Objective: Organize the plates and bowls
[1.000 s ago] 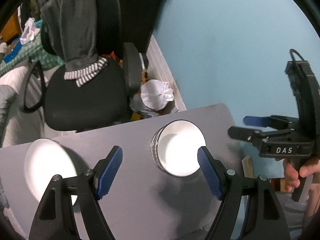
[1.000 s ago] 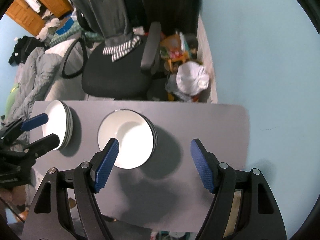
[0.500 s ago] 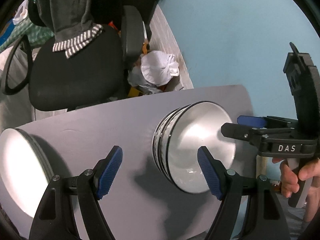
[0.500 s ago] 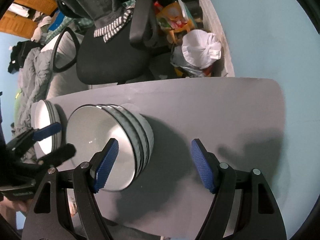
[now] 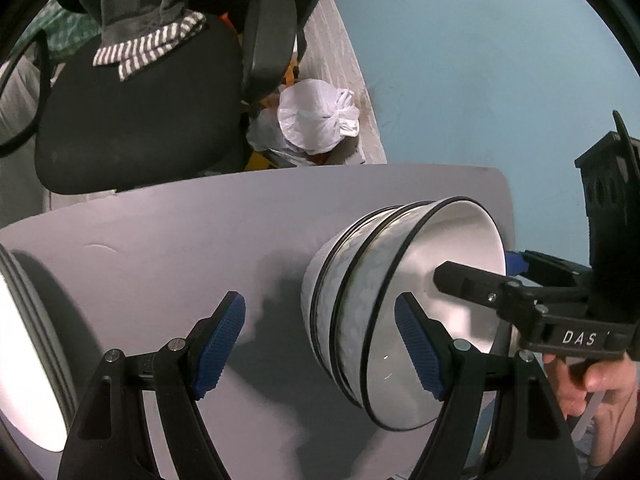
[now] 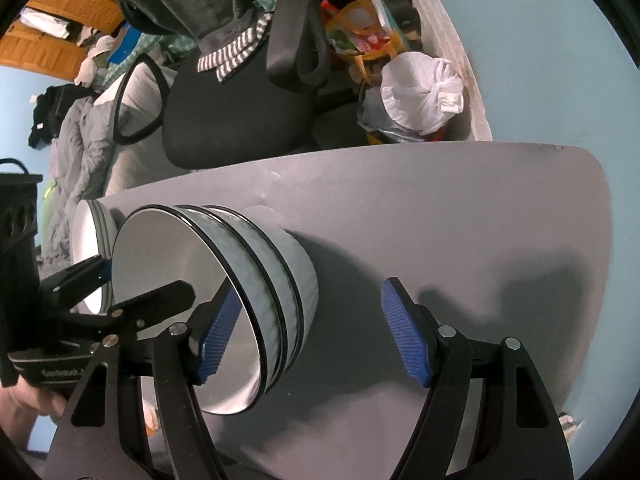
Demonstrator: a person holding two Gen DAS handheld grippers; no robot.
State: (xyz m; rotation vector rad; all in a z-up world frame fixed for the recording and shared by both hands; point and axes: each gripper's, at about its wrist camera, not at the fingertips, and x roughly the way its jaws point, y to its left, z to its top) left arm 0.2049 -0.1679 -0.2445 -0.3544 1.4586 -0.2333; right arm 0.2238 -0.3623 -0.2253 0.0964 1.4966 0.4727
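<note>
As both tongs sank lower | bowl stack [image 5: 360, 304] looms nearer | left tongs [image 5: 320, 344], right tongs [image 6: 308, 340] released

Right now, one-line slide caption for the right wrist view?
Open right gripper beside stacked bowls on the grey table, left gripper opposite, plates behind.

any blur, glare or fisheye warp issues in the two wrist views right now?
Left wrist: plate stack blown out white at the edge; bowl stack sharp, stretched by fisheye; table edge bows. Right wrist: same warp on bowls, hard shadows on table, no obvious motion blur.
</note>
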